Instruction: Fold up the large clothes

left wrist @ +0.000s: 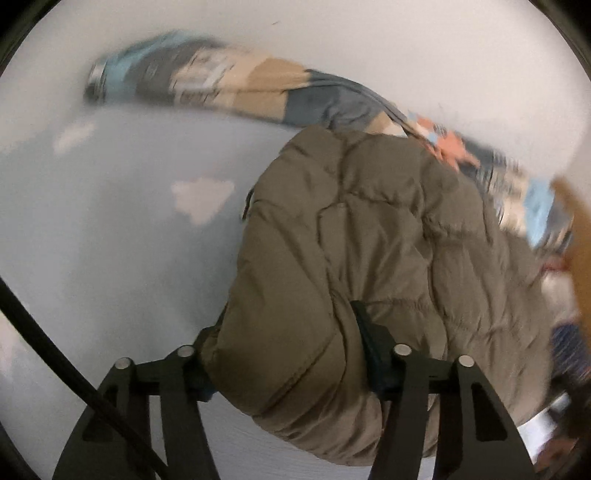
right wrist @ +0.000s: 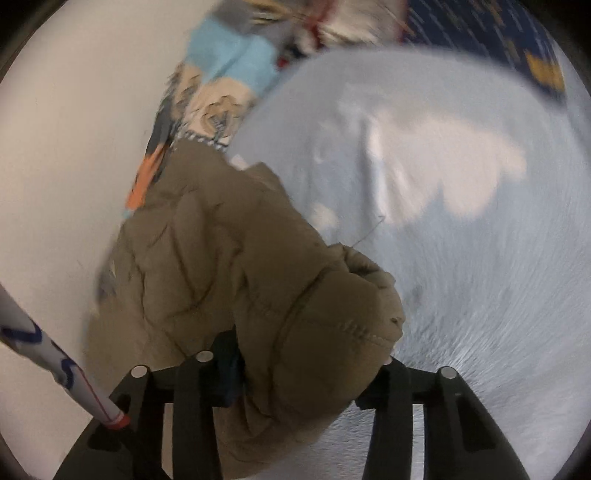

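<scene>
An olive-brown quilted puffer jacket [left wrist: 369, 258] hangs from both grippers above a pale blue sheet with white cloud shapes [left wrist: 110, 240]. My left gripper [left wrist: 291, 365] is shut on a thick fold of the jacket's edge. In the right wrist view my right gripper [right wrist: 306, 373] is shut on another bunched, stitched edge of the same jacket [right wrist: 229, 266]. The rest of the jacket trails away from each gripper toward the wall. Both views are motion-blurred.
A patchwork blanket in blue, beige, grey and orange [left wrist: 229, 85] lies along the white wall [left wrist: 406, 44]; it also shows in the right wrist view [right wrist: 214, 85]. A dark blue patterned fabric [right wrist: 498, 33] lies at the sheet's far edge. A black cable [left wrist: 55, 369] crosses the lower left.
</scene>
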Action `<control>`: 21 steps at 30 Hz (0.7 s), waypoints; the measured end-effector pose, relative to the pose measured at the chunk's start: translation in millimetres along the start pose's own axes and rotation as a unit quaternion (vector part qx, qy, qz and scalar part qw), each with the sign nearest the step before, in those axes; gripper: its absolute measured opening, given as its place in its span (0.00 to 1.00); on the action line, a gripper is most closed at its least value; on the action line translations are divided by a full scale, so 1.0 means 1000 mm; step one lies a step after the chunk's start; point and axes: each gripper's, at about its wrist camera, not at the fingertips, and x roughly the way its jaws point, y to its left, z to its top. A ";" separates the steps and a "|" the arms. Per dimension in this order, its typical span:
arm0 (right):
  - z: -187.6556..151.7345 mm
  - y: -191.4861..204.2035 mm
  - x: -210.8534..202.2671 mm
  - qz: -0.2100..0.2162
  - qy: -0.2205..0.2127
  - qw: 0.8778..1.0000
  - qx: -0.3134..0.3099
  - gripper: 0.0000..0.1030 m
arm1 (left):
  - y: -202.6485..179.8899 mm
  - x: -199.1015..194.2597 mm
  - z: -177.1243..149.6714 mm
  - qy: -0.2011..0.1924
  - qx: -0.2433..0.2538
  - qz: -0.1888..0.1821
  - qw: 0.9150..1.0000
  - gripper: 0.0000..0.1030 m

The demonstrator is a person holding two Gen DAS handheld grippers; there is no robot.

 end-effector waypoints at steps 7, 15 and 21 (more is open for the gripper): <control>-0.008 0.049 -0.013 -0.090 -0.029 0.984 -0.154 0.42 | -0.018 -0.006 0.001 -0.013 0.079 0.049 0.996 0.53; -0.018 0.080 -0.017 -0.150 -0.043 0.951 -0.268 0.42 | -0.025 -0.021 0.000 -0.026 0.124 0.079 0.989 0.53; -0.029 0.092 -0.027 -0.168 -0.056 0.932 -0.316 0.42 | -0.035 -0.032 -0.002 -0.041 0.159 0.097 0.982 0.53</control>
